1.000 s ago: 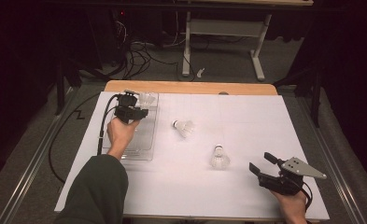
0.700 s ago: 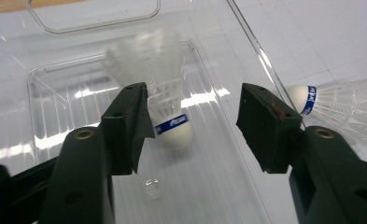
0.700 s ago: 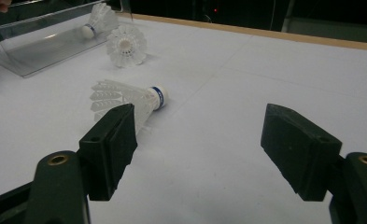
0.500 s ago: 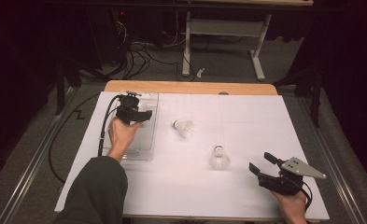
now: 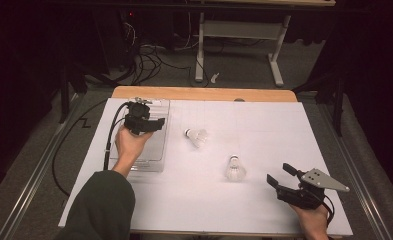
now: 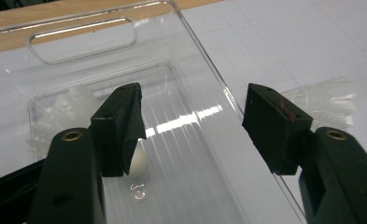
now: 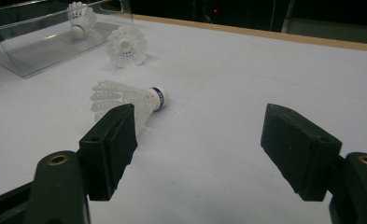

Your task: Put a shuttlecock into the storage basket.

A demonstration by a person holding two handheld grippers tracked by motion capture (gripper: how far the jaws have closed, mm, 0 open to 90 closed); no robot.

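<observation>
Work: shuttles go from the counter (image 5: 264,210) into the clear tray (image 5: 156,162) at far left; judged from how things lie, one drop is just done and two shuttles are left.
Left tool (image 6: 193,126): over the tray, pointing down into it. Its jaws have just been opening and stand wide with nothing between the pads, so the shuttle is let go.
Dropped shuttle (image 6: 137,158): lies on the tray floor, its white cork peeking out past the left jaw. It touches no pad, as far as I can tell.
Other tray shuttle (image 6: 67,109): at the tray's far end, blurred through the plastic; put there to leave the near floor free, I judge.
Right tool (image 5: 284,182): low over the near right counter, jaws wide and empty, aimed left at the loose shuttles, likely waiting for its turn.
Nearer shuttle (image 7: 127,100): on its side on the counter, cork to the right, well apart from the tray; an easy grab by the cork.
Farther shuttle (image 7: 126,45): near the tray, feathers facing the right tool.
Next: probably the left hand lifts clear, then one tool takes a loose shuttle.
</observation>
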